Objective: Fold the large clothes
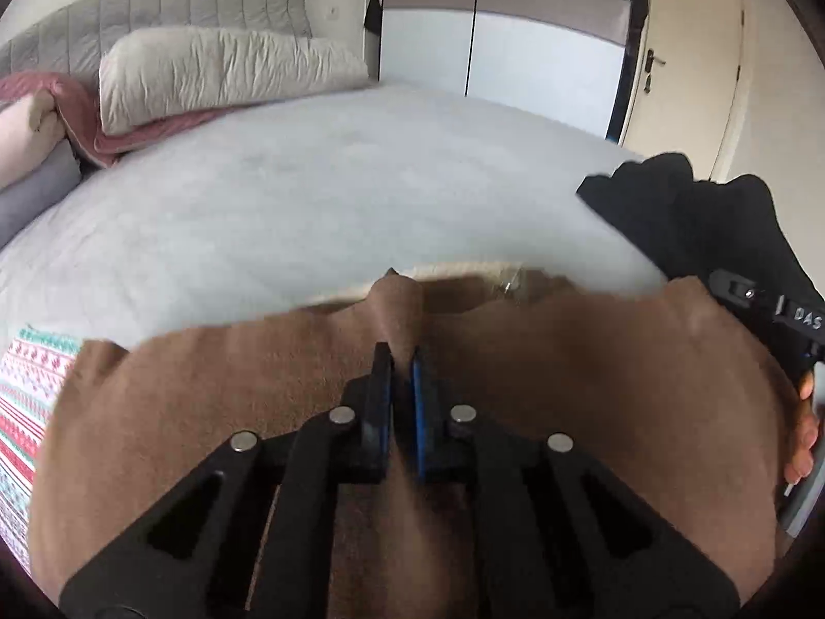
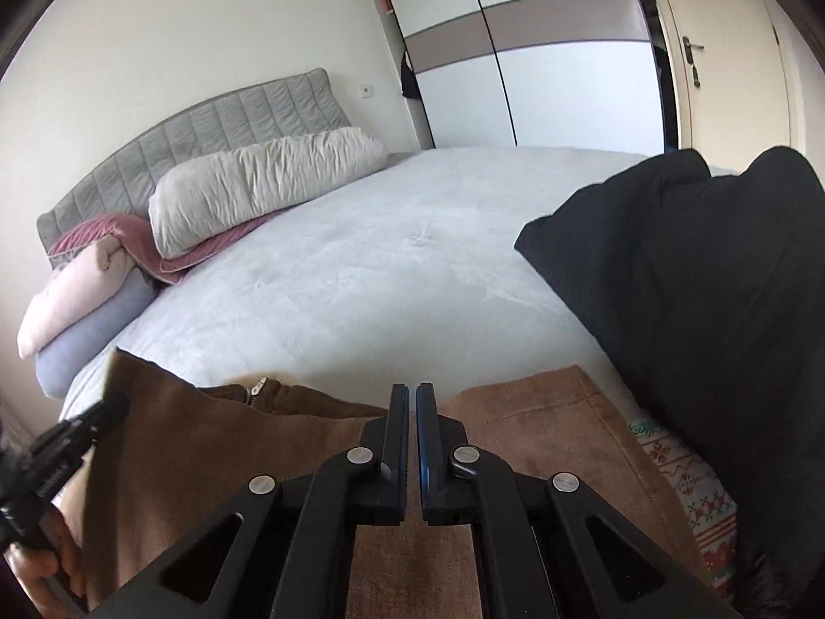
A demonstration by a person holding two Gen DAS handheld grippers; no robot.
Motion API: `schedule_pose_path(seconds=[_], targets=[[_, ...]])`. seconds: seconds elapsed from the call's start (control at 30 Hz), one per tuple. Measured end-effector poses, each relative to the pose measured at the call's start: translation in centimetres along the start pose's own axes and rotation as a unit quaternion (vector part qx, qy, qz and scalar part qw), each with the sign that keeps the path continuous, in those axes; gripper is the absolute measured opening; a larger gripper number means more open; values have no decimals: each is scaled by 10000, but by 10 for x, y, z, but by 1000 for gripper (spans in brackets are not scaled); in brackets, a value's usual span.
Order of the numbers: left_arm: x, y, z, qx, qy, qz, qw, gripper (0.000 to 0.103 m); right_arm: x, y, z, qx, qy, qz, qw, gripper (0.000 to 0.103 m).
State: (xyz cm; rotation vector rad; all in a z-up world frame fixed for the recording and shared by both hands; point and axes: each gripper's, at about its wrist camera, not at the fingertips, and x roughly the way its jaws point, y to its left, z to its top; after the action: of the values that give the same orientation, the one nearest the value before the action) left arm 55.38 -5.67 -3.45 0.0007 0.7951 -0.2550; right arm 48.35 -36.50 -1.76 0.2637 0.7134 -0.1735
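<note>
A brown garment (image 1: 567,387) with a zipper (image 1: 508,286) lies at the near edge of the grey bed (image 1: 335,196). My left gripper (image 1: 401,356) is shut on a pinched fold of the brown fabric, which sticks up between the jaws. In the right wrist view the brown garment (image 2: 541,423) spreads under my right gripper (image 2: 412,392), whose jaws are closed together with a thin gap; a grip on the cloth does not show. The zipper (image 2: 257,387) lies left of it. The left gripper (image 2: 67,443) shows at the far left.
A black garment (image 2: 696,278) is heaped on the bed's right side. A patterned red, white and green cloth (image 2: 691,495) lies under the brown one. Pillows (image 2: 258,180) and rolled blankets (image 2: 87,299) sit at the headboard. A wardrobe (image 2: 541,62) and a door (image 2: 732,51) stand behind.
</note>
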Motion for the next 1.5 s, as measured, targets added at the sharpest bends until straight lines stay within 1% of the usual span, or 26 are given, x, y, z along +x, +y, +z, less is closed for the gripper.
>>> schedule_pose_path(seconds=[0.03, 0.1, 0.13, 0.2, 0.23, 0.27, 0.3, 0.4, 0.47, 0.5, 0.57, 0.63, 0.7, 0.77, 0.8, 0.87, 0.93, 0.97, 1.1, 1.13, 1.2, 1.23, 1.3, 1.37, 1.43, 1.5], targets=[[10, 7, -7, -114, 140, -149, 9997, 14, 5, -2, -2, 9, 163, -133, 9998, 33], [3, 16, -13, -292, -75, -413, 9987, 14, 15, -5, -9, -72, 426, -271, 9987, 62], [1, 19, -14, -352, -97, -492, 9981, 14, 23, -5, -13, -167, 601, -343, 9975, 70], [2, 20, -15, -400, -72, -539, 9977, 14, 44, -3, -23, -295, 1041, -525, 9927, 70], [1, 20, -15, -379, -88, -520, 9979, 14, 51, -2, -30, -322, 1104, -596, 9916, 57], [0, 18, -16, -348, -109, -498, 9981, 14, 56, 0, -35, -426, 1102, -754, 9901, 35], [-2, 18, -16, -325, -132, -486, 9982, 13, 60, 2, -38, -484, 1148, -849, 9886, 1], [-3, 16, -12, -326, -251, -554, 9976, 12, 52, 7, -39, -633, 859, -1122, 9879, 0], [-6, 24, -10, -415, -365, -632, 9965, 16, 48, -2, -32, -696, 442, -1911, 9781, 0], [-5, 30, -8, -510, -361, -743, 9953, 20, 53, -20, -28, -410, 510, -2155, 9743, 0], [-8, 47, -6, -591, -427, -971, 9926, 24, 63, -58, -28, 491, 934, -1794, 9781, 0], [-17, 74, -9, -731, -625, -913, 9912, 24, 56, -69, -31, 601, 839, -1580, 9820, 0], [-14, 119, -15, -1371, -542, -823, 9856, 24, 52, -81, -34, 586, 834, -1554, 9826, 0], [-1, 168, -26, -1956, -212, -176, 9803, 22, 44, -103, -38, 1040, 740, -1342, 9827, 0], [9, 193, -35, -2351, 43, -144, 9719, 7, 41, -110, -41, 1227, 704, -1277, 9817, 0], [19, 222, -45, -2993, 249, -747, 9509, 1, 37, -112, -41, 1262, 671, -1326, 9808, 0], [7, 212, -36, -2596, 314, -325, 9647, 1, 32, -102, -38, 996, 673, -1501, 9813, 2], [-2, 200, -30, -2254, 324, -75, 9737, 9, 27, -94, -36, 843, 656, -1632, 9808, 3], [-53, 132, -17, -904, -297, 198, 9953, 78, -4, -43, -34, 52, 282, -1481, 9886, 27], [-62, 111, -17, -563, -477, 138, 9972, 82, -10, -24, -36, -176, 222, -1321, 9908, 49], [-65, 76, -21, -44, -590, 69, 9982, 85, -10, 14, -43, -760, 275, -847, 9931, 78], [-60, 68, -24, 91, -540, 124, 9984, 85, -3, 30, -48, -1084, 415, -703, 9908, 80], [-34, 75, -28, 219, -173, 439, 9986, 85, 19, 41, -56, -1594, 710, -955, 9800, 80], [-10, 108, -31, 68, 253, 724, 9970, 86, 33, 16, -54, -1578, 773, -1154, 9777, 80], [-2, 164, -30, -580, 531, 773, 9939, 86, 34, -39, -42, -854, 849, -1377, 9831, 81], [3, 207, -30, -906, 745, 1445, 9825, 85, 30, -106, -31, 152, 1014, -1707, 9800, 82]])
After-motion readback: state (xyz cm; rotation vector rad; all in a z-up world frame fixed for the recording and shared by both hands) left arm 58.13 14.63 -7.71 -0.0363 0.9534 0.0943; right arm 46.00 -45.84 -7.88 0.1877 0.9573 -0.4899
